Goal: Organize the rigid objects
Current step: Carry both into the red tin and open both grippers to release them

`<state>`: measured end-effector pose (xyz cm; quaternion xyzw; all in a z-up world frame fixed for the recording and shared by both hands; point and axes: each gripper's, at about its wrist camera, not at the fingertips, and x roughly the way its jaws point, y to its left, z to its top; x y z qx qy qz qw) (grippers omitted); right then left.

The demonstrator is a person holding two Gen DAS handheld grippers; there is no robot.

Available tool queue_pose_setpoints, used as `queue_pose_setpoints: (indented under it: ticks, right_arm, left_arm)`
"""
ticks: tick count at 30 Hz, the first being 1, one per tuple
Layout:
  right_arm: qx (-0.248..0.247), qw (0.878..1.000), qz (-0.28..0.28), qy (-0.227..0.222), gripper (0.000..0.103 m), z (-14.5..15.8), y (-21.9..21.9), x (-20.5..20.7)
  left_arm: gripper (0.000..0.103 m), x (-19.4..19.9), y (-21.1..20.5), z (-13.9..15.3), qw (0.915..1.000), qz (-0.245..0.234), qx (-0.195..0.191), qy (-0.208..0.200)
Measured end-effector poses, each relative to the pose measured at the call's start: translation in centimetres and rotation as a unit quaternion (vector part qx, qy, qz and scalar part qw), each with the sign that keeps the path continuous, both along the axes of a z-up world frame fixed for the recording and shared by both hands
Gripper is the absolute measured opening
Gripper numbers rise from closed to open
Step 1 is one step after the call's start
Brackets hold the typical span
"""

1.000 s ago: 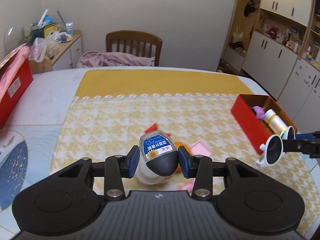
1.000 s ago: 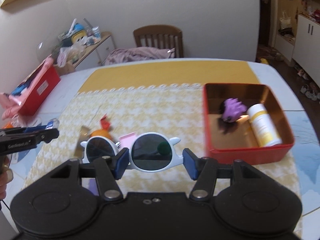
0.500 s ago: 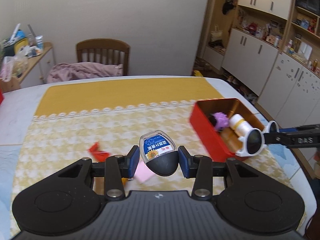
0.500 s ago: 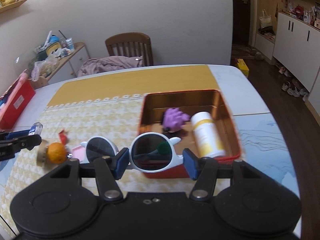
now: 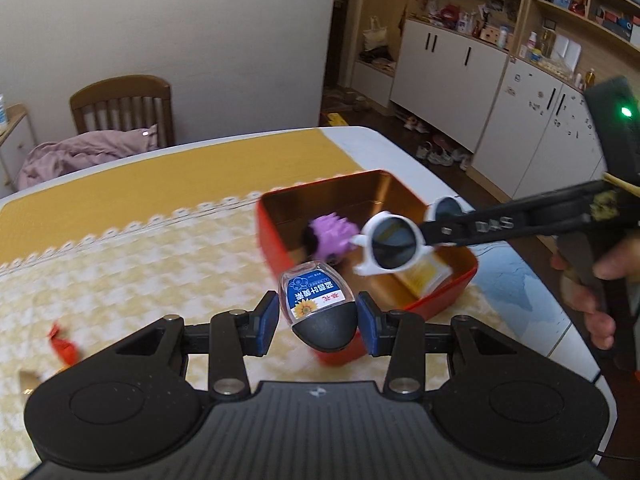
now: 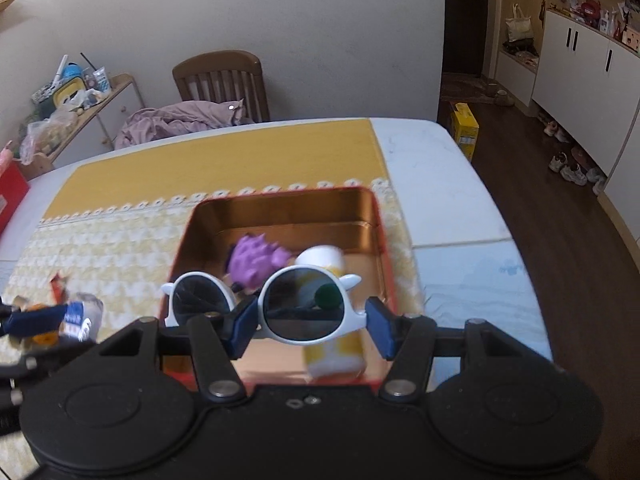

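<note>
My right gripper (image 6: 306, 324) fingers clench white sunglasses (image 6: 264, 304) by one lens rim: light, brittle, slippery. Left gripper (image 5: 318, 316) clamps small bottle (image 5: 318, 308), stiff, over red tin (image 5: 452, 286).

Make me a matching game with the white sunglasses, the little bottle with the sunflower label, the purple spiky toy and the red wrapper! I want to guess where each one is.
Things:
1. white round sunglasses
2. small clear bottle with a sunflower label and black cap
3. purple spiky toy
4. red crumpled wrapper

Places:
A. lying inside the red tin box
B. held in the left gripper
C. lying on the yellow checked tablecloth
D. held in the right gripper

Pairs: 1-D, 2-B, 3-A, 4-C
</note>
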<state>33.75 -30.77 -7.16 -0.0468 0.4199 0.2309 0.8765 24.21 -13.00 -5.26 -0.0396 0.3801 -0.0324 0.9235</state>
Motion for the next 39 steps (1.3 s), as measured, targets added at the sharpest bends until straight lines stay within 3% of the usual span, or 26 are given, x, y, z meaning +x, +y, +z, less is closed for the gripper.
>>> queue_pose_setpoints:
  ticks: [9,20,39]
  right_arm:
    - [-0.004,1.0,0.011,0.005,0.057,-0.7,1.0,5.2]
    - [-0.014,0.999,0.01,0.027,0.057,-2.5,3.1,9.2]
    - [-0.023,0.998,0.026,0.043,0.055,-4.2,4.1,9.5]
  left_arm:
    - [0.041,5.4,-3.0,-2.0,0.9992,-0.001,0.012,0.037]
    - [0.041,9.2,-4.3,-4.5,0.9969,0.018,0.01,0.076]
    - [0.041,12.3,-5.8,-8.1,0.9916,0.022,0.031,0.124]
